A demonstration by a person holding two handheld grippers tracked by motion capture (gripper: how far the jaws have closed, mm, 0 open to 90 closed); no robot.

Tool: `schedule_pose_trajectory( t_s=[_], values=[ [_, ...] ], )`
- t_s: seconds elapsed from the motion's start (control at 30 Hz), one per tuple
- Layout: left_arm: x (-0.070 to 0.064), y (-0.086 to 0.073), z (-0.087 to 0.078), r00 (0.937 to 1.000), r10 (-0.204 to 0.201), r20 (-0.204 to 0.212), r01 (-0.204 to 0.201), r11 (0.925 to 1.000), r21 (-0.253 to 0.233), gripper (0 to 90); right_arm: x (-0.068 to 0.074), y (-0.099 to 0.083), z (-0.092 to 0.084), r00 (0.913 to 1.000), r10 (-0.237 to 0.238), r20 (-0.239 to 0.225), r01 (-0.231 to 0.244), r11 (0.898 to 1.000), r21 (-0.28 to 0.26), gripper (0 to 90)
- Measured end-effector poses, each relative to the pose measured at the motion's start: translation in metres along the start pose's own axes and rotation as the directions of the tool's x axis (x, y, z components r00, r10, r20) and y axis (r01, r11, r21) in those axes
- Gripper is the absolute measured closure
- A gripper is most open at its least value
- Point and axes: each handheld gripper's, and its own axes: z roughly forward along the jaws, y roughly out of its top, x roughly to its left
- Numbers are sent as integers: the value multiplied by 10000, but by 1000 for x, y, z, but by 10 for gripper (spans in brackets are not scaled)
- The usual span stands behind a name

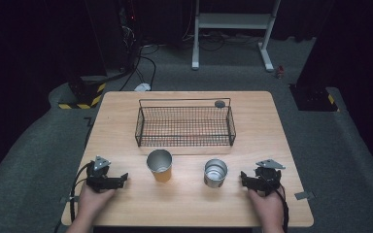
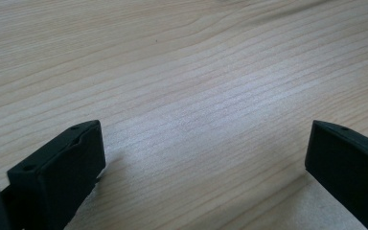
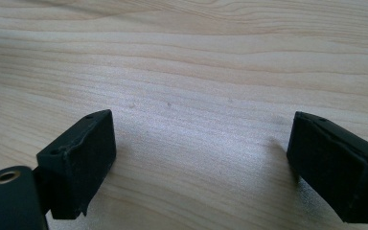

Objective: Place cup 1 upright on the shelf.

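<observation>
The table (image 1: 184, 204) is pale wood, smooth and matt, grain showing. The basket (image 1: 184, 141) is thin black wire mesh. The can (image 1: 215, 173) looks like shiny metal, the cup (image 1: 160, 165) tan paper with a silvery inside, and the jaws are matt black plastic.

Cup (image 1: 160, 165) left of can (image 1: 215, 173) on table (image 1: 184, 208), basket (image 1: 185, 123) behind both

Bare light wooden worktop (image 1: 126, 204) lies open along the near edge. Two obstacles stand mid-worktop, near each other: a tan paper cup with a silvery inside (image 1: 160, 165) and an open silver tin can (image 1: 215, 173). Behind them, the black wire basket (image 1: 185, 127) blocks the far middle.
</observation>
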Motion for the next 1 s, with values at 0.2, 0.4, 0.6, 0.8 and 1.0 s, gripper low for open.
schedule_pose_trajectory(
  t_s=[0.2, 0.4, 0.6, 0.8, 1.0],
  values=[
    [2, -1, -9, 9996, -169, 223, 175, 9995, -260, 7, 0, 0, 0, 10000, 7, 6, -7, 10000, -2, 96],
    [-2, -1, -26, 9991, -196, 371, 223, 9970, -746, 7, 0, 0, 0, 10000, 4, 6, -4, 10000, -2, 97],
    [-2, 0, -37, 9993, 66, 375, -24, 9938, -1112, 7, 0, 0, 0, 10000, 5, 5, -5, 10000, -4, 97],
    [-8, 0, -45, 9986, 270, 451, -211, 9917, -1268, 7, 0, 0, 0, 10000, 4, 6, -4, 10000, -5, 97],
    [-14, 2, -51, 9974, 526, 489, -454, 9895, -1372, 7, 0, 0, 0, 10000, 6, 7, -6, 10000, -5, 97]
  ],
)
